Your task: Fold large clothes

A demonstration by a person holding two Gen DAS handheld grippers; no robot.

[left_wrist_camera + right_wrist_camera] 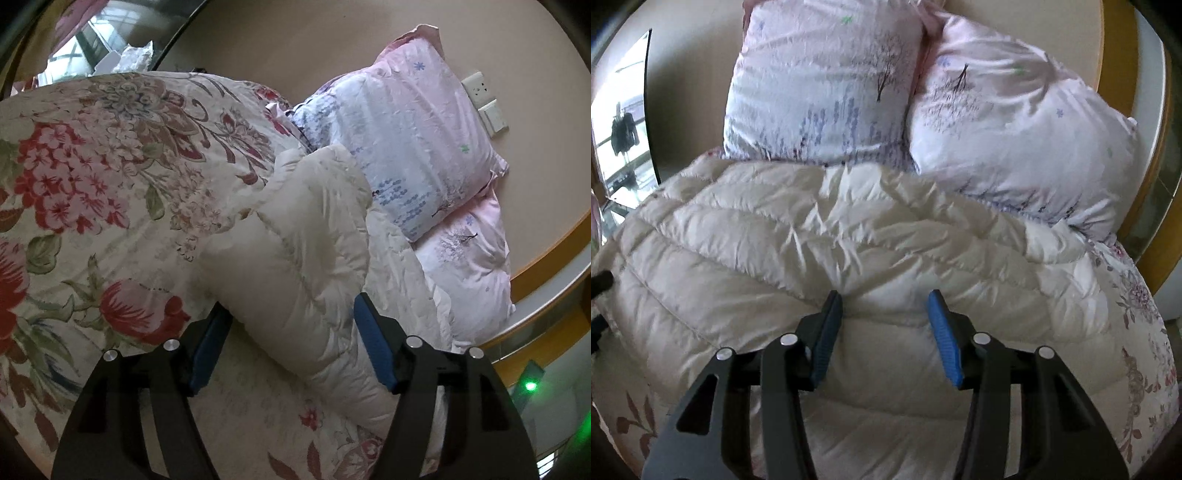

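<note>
Cream quilted jacket on floral bedspread, sleeve between left gripper's wide-open fingers, right gripper likewise agape, empty.

Cream quilted puffer jacket lies rumpled on the floral bedspread.

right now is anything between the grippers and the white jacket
Nothing visible is. The left gripper is open with a puffy roll of the jacket between its fingers. The right gripper is open right over the jacket's quilted body. The pillows lie beyond it.
</note>
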